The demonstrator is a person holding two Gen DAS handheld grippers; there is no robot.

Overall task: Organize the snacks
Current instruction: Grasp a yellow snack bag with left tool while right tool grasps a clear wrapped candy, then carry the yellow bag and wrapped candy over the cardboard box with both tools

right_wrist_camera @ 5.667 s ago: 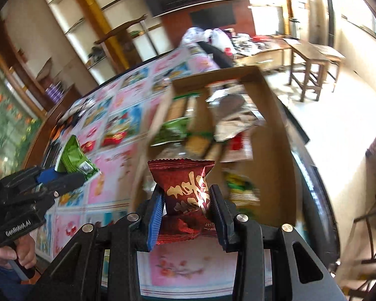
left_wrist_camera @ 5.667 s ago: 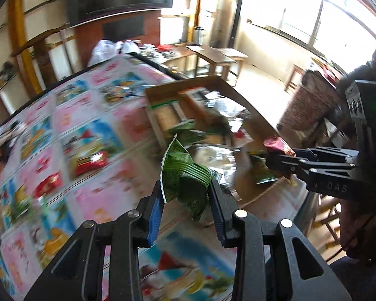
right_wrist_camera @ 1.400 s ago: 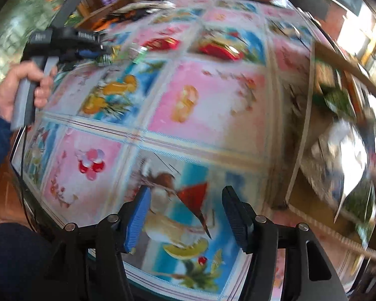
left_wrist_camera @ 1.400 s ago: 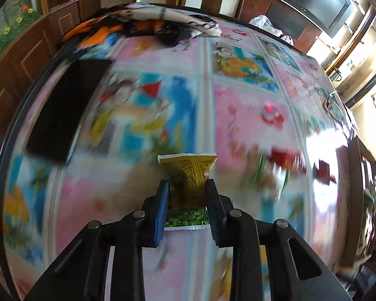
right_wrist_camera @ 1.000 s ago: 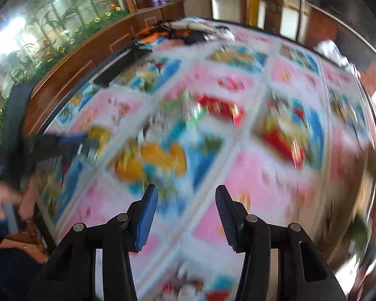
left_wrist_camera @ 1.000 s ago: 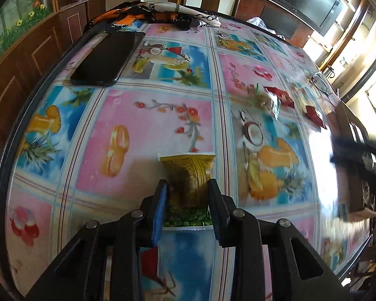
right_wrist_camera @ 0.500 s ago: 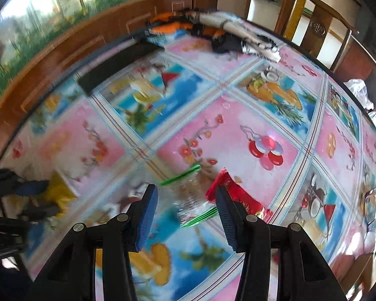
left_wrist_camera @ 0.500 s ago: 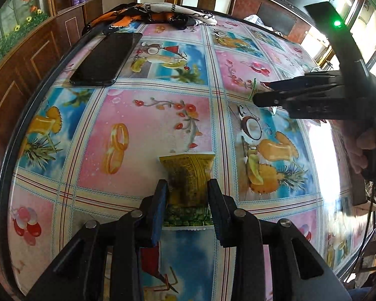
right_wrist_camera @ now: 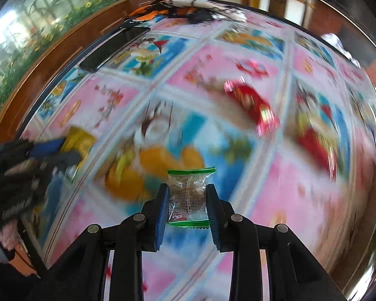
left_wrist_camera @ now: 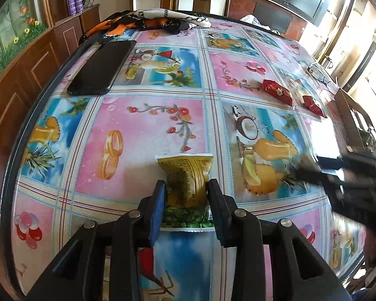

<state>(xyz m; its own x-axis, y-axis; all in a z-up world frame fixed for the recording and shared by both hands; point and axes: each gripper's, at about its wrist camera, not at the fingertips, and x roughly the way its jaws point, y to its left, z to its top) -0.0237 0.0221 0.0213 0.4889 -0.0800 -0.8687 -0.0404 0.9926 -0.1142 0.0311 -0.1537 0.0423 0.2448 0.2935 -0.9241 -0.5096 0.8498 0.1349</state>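
On yellow packet (left_wrist_camera: pixel 188 175): dense print, unreadable.

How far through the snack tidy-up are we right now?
Midway. In hand: left gripper is shut on a yellow packet; right gripper, jaws just closing, grips a clear green-edged packet. Left: two red packets on the tablecloth.

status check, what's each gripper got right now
Left gripper shut on yellow snack packet. Right gripper just closed on clear green-edged packet. Nothing blocking.
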